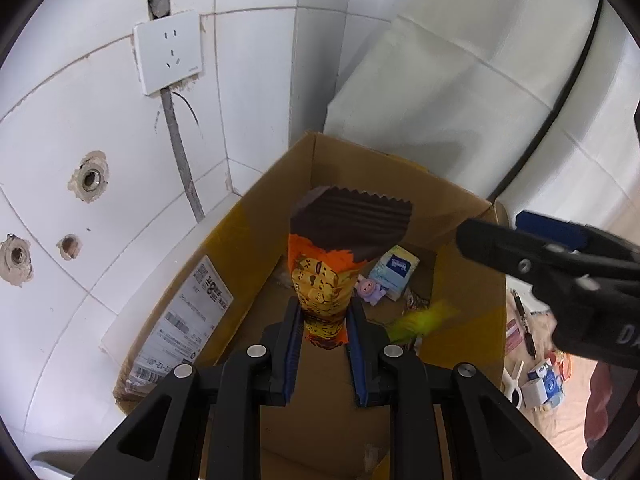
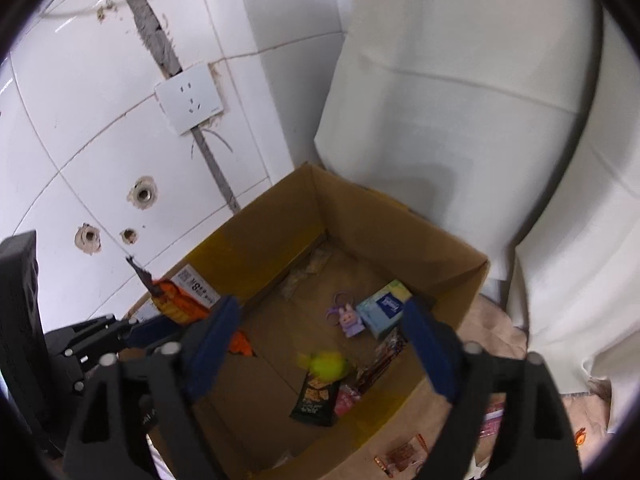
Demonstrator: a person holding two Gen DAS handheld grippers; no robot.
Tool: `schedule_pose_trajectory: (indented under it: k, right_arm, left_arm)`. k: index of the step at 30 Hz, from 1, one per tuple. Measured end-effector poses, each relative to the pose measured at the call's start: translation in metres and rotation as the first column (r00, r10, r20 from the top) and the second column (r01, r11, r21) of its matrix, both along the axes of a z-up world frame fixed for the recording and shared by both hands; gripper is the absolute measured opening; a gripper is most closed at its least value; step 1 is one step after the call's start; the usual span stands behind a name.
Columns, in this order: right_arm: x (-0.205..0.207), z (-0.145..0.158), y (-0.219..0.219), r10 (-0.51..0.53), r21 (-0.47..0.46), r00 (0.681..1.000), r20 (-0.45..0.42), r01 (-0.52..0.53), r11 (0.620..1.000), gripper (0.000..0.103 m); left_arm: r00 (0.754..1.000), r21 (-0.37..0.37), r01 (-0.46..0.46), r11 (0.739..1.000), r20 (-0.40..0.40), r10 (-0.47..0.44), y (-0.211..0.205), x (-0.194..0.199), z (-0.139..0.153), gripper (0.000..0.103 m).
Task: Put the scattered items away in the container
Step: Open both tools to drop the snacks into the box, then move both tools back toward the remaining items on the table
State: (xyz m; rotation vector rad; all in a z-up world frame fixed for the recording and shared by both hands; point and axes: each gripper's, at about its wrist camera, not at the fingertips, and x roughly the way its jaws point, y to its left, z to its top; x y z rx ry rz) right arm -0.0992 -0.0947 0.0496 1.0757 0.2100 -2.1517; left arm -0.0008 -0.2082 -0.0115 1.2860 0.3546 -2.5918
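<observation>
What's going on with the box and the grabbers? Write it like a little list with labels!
Left gripper: shut on an orange snack packet, held over the box
Right gripper: open, holding nothing
Box: brown cardboard, open top
In the box: tissue pack, purple bunny toy, blurry yellow-green thing, dark snack bag

Tissue pack (image 2: 383, 311) and bunny toy (image 2: 349, 321) side by side inside cardboard box (image 2: 400, 216); wall socket (image 2: 189, 103) behind
</observation>
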Motion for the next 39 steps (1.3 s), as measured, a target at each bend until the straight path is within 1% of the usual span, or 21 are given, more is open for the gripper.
schedule_pose_trajectory:
  k: [3,5,6,7,8,9,12,16,21,25,29,31,34,36,39]
  right_arm:
    - [0.0,0.003,0.001,-0.007,0.01,1.0,-0.011,0.008,1.0,0.092]
    - [0.001,0.007,0.007,-0.009,0.004,1.0,-0.027,0.009,1.0,0.094]
    - [0.002,0.008,0.011,-0.015,0.0,0.999,-0.035,0.015,1.0,0.094]
    - [0.002,0.01,0.016,-0.024,-0.002,0.999,-0.041,0.024,1.0,0.095]
    - [0.002,0.012,0.021,-0.034,-0.004,0.998,-0.046,0.034,0.999,0.096]
    - [0.002,0.013,0.027,-0.042,-0.005,0.998,-0.048,0.042,0.999,0.096]
    - [0.001,0.017,0.045,-0.063,-0.012,0.997,-0.053,0.062,0.998,0.097]
    - [0.0,0.026,0.076,-0.109,-0.027,0.992,-0.07,0.108,0.994,0.097]
    - [-0.002,0.043,0.133,-0.204,-0.063,0.975,-0.085,0.199,0.978,0.097]
    - [0.0,0.048,0.184,-0.29,-0.068,0.952,-0.096,0.285,0.956,0.098]
    - [0.008,0.041,0.234,-0.374,-0.047,0.922,-0.098,0.371,0.927,0.099]
    - [0.012,0.032,0.255,-0.417,-0.017,0.904,-0.094,0.417,0.909,0.099]
    - [0.019,0.017,0.28,-0.462,0.022,0.882,-0.089,0.465,0.885,0.099]
    - [0.026,0.008,0.292,-0.481,0.037,0.873,-0.083,0.485,0.874,0.099]
    - [0.036,-0.007,0.307,-0.499,0.062,0.864,-0.066,0.502,0.862,0.099]
  left_arm:
    - [1.0,0.025,0.003,1.0,0.022,-0.003,0.0,-0.004,-0.004,0.024]
    - [0.998,0.011,-0.003,1.0,0.06,0.002,0.001,-0.007,-0.009,0.026]
    - [0.998,0.001,-0.005,1.0,0.069,0.005,0.003,-0.008,-0.01,0.035]
    - [0.997,-0.005,-0.003,1.0,0.073,0.003,0.005,-0.007,-0.01,0.058]
    - [0.997,-0.009,0.005,1.0,0.078,-0.004,0.007,-0.008,-0.01,0.074]
    - [0.996,-0.012,0.018,1.0,0.085,-0.017,0.01,-0.009,-0.01,0.103]
    - [0.997,-0.04,0.038,0.998,0.076,-0.034,0.022,-0.008,-0.01,0.103]
    - [0.998,-0.03,0.053,0.998,0.04,-0.051,0.037,-0.006,-0.01,0.103]
    - [0.995,-0.034,0.097,0.995,0.015,-0.096,0.066,-0.01,-0.011,0.103]
    - [0.986,-0.031,0.163,0.986,-0.008,-0.164,0.104,-0.019,-0.01,0.103]
    - [0.972,-0.035,0.232,0.972,-0.027,-0.233,0.15,-0.028,-0.013,0.103]
    - [0.963,-0.025,0.269,0.963,-0.017,-0.269,0.17,-0.034,-0.018,0.103]
    - [0.953,-0.005,0.303,0.953,0.0,-0.303,0.202,-0.042,-0.032,0.103]
    - [0.942,0.008,0.335,0.942,-0.013,-0.335,0.22,-0.044,-0.035,0.103]
    - [0.926,-0.056,0.377,0.924,0.005,-0.377,0.243,-0.044,-0.047,0.103]
